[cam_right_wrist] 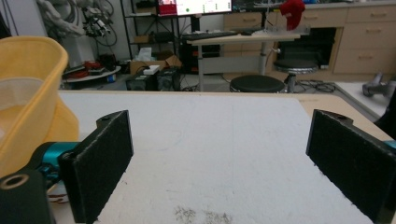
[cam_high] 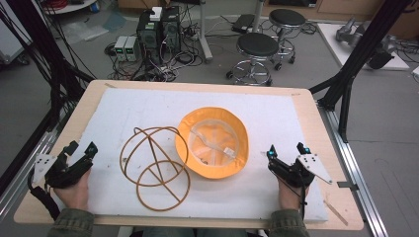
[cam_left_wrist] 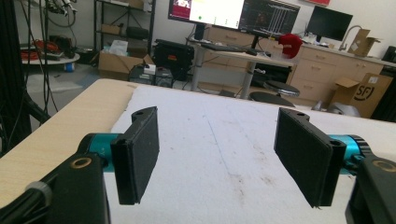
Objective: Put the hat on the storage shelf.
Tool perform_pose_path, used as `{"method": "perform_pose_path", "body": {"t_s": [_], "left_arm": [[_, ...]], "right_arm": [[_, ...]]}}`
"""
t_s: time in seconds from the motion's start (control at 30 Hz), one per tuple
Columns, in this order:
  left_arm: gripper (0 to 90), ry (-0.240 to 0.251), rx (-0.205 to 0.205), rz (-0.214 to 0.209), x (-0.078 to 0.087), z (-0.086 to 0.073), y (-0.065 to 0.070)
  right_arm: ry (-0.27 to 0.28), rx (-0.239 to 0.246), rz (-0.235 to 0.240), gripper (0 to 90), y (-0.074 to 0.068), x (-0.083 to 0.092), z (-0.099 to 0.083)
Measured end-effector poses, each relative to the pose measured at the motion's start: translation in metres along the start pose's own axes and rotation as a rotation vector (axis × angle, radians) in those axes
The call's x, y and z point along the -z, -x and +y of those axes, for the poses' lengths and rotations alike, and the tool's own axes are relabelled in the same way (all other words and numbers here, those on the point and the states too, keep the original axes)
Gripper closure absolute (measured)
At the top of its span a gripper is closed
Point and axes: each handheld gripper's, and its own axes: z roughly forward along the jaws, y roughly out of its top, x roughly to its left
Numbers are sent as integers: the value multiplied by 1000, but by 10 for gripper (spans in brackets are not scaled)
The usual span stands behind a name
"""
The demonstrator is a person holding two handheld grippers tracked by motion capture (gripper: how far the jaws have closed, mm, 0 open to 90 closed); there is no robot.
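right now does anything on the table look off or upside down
The yellow fabric bucket hat lies crown down, its pale lining and label facing up. The brown wire hat stand lies beside it, touching its brim. Faint dark smudges mark the white foam mat.

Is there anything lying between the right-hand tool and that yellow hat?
Nothing visible. Bare white mat separates the right tool, jaws open, from the hat. The wire stand sits on the hat's other side.

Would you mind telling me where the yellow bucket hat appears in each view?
High view: the yellow bucket hat lies upside down at the centre of the white mat.
Left gripper view: not in it.
Right gripper view: the hat is at the left edge.
Shared landmark: the black stool.
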Motion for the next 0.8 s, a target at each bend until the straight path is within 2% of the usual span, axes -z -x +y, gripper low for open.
{"method": "perform_pose_path", "body": {"t_s": [0.03, 0.07, 0.1, 0.2, 0.27, 0.43, 0.8], "left_arm": [[313, 4, 3, 0, 0, 0, 1], [313, 0, -7, -1, 0, 0, 1], [313, 4, -12, -2, -1, 0, 2], [313, 6, -47, -9, -2, 1, 6], [314, 3, -62, -12, -2, 1, 8], [315, 5, -66, -13, -3, 1, 10], [314, 13, -50, -1, -1, 2, 8]], "right_arm": [[7, 3, 8, 61, -1, 0, 0], [20, -3, 51, 61, -2, -1, 2], [20, -3, 51, 61, -2, -1, 2], [16, -29, 105, 61, -4, 0, 10], [41, -31, 120, 61, -8, 2, 20], [52, -25, 164, 61, -15, -3, 38], [4, -46, 254, 61, -29, -27, 64]]}}
